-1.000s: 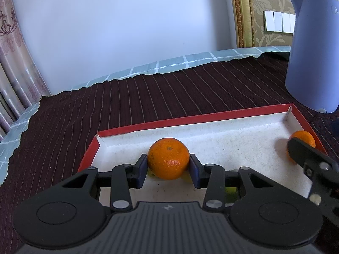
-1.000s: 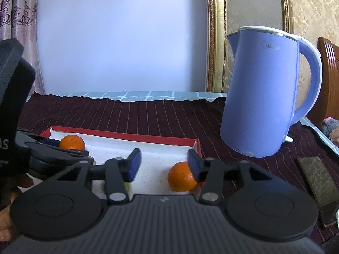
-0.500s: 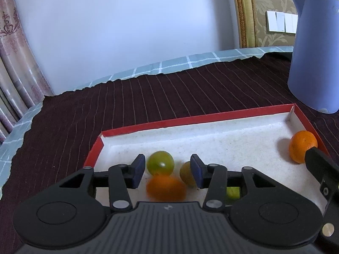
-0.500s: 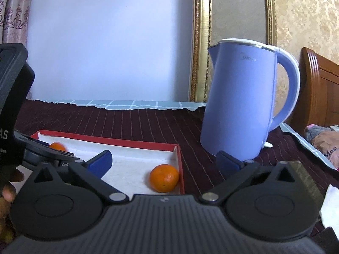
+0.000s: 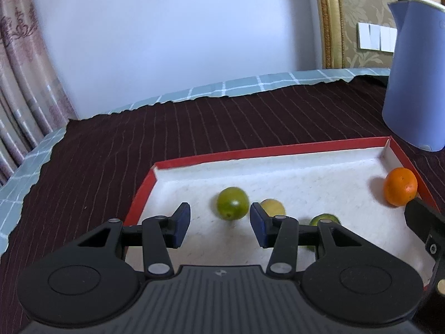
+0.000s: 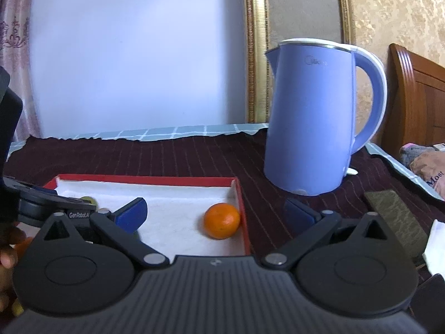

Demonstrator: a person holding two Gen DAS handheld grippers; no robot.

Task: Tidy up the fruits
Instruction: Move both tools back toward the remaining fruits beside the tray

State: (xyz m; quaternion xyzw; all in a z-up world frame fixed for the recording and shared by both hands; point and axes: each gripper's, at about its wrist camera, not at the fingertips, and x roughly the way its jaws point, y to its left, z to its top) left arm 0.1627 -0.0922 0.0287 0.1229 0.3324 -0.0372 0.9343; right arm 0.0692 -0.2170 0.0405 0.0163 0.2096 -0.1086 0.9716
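So, closest in, the left gripper [image 5: 219, 224] sits low over the near part of the shallow red-edged tray with the white liner [image 5: 278, 153], blue pads spread apart with nothing between them. Just past its tips there's a round green fruit [image 5: 232, 203] lying on the liner, a smaller yellowish fruit [image 5: 274, 206] right beside it, and another small green one [image 5: 324, 219] half hidden behind the right finger linkage. The right gripper [image 6: 215, 213] is level and pointing forward at the tray's right end, jaws wide open, one pad over the liner and the other out over the dark striped tablecloth [image 6: 194, 156]. A round orange mandarin [image 6: 221, 220] rests in the tray's right corner, close to the red wall. Further back, a tall lavender-blue electric kettle [image 6: 311, 119] stands upright on the cloth, off the tray's far right corner.
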